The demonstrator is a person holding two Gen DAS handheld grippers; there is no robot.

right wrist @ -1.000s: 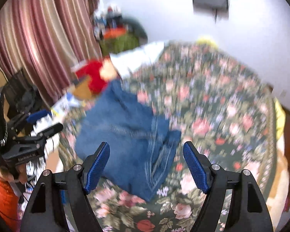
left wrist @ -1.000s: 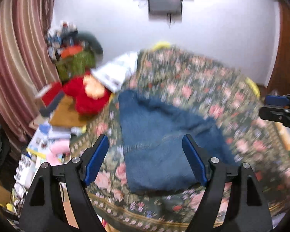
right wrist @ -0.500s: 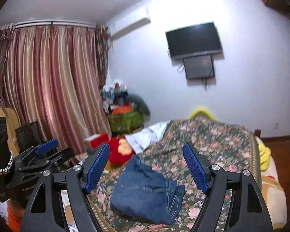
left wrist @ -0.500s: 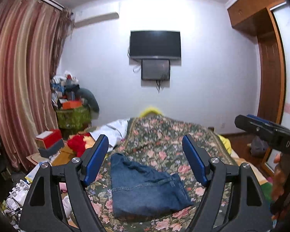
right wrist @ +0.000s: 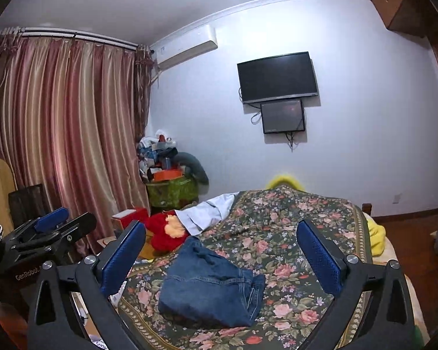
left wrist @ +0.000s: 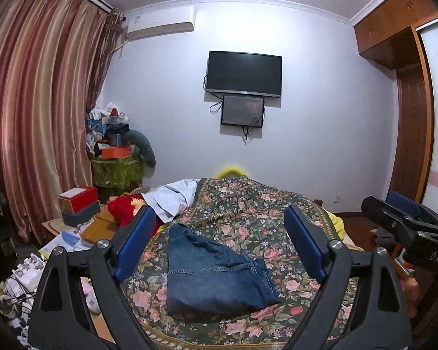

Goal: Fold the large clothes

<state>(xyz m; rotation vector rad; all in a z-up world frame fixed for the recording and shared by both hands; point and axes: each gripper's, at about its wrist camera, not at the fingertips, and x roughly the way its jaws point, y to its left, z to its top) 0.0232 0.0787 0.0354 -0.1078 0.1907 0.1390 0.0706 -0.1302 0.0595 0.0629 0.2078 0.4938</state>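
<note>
Both hand-held grippers, left (left wrist: 219,245) and right (right wrist: 222,255), had just spread their jaws wide and gripped nothing. Folded blue jeans (left wrist: 213,277) lay near the bed's (left wrist: 277,213) front left corner on a floral bedspread (right wrist: 292,221), a red plush toy (right wrist: 166,233) beyond its left edge.

Folded jeans (left wrist: 216,274) lie on the bed's near left part (left wrist: 277,218). A shirt (left wrist: 172,197) lies at its far left edge; a television (left wrist: 243,74) hangs on the far wall.
</note>
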